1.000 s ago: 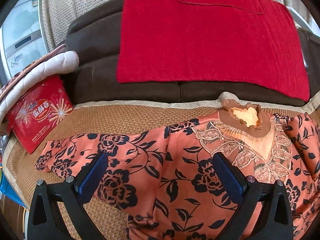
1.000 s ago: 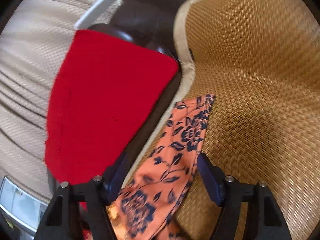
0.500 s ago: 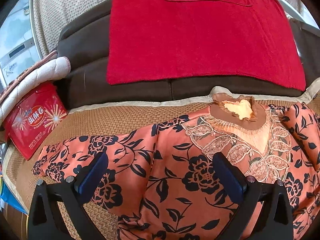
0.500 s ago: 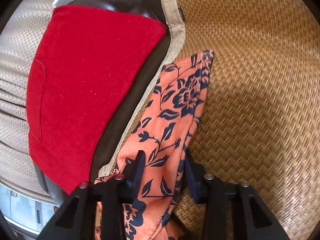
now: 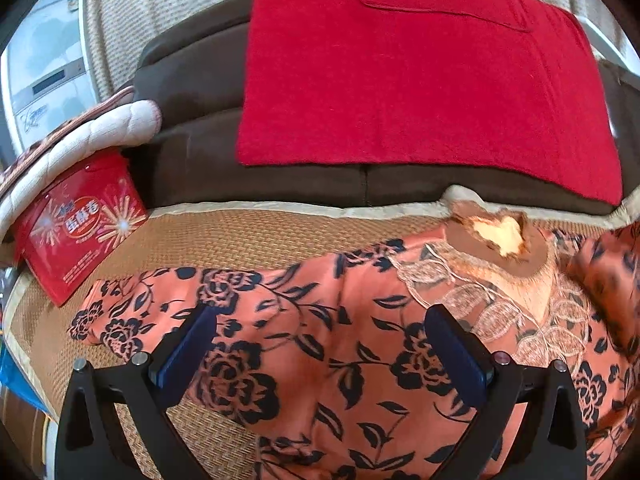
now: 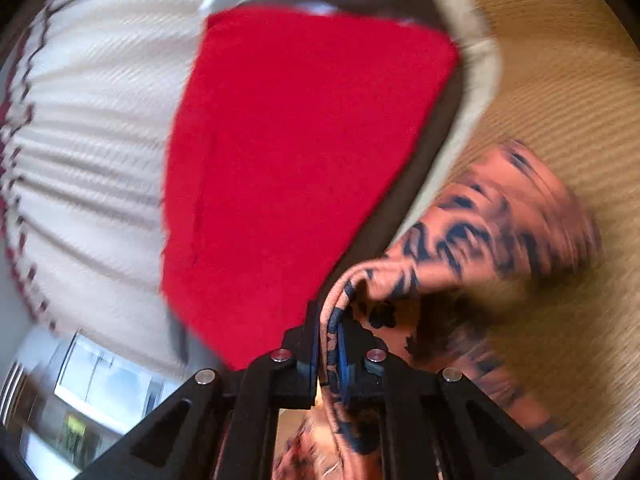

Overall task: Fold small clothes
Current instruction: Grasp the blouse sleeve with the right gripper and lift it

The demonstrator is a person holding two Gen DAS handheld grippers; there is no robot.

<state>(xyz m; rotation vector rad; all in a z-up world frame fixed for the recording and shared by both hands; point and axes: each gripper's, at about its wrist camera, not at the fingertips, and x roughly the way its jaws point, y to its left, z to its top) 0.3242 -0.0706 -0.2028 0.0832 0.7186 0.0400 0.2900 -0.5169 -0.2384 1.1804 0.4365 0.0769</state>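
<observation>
My right tool (image 6: 335,344) has just clenched on the sleeve of the floral blouse (image 5: 340,344) lying on the woven mat (image 5: 248,236). My left tool (image 5: 320,344) hangs released above its body. I should carry the sleeve low across the chest, keeping the fold flat.

On the flat red gift box with firework print (image 5: 78,226) at my left, I can read three white Chinese characters, 蛋酥卷, in a red oval; the smaller print below stays illegible.
</observation>
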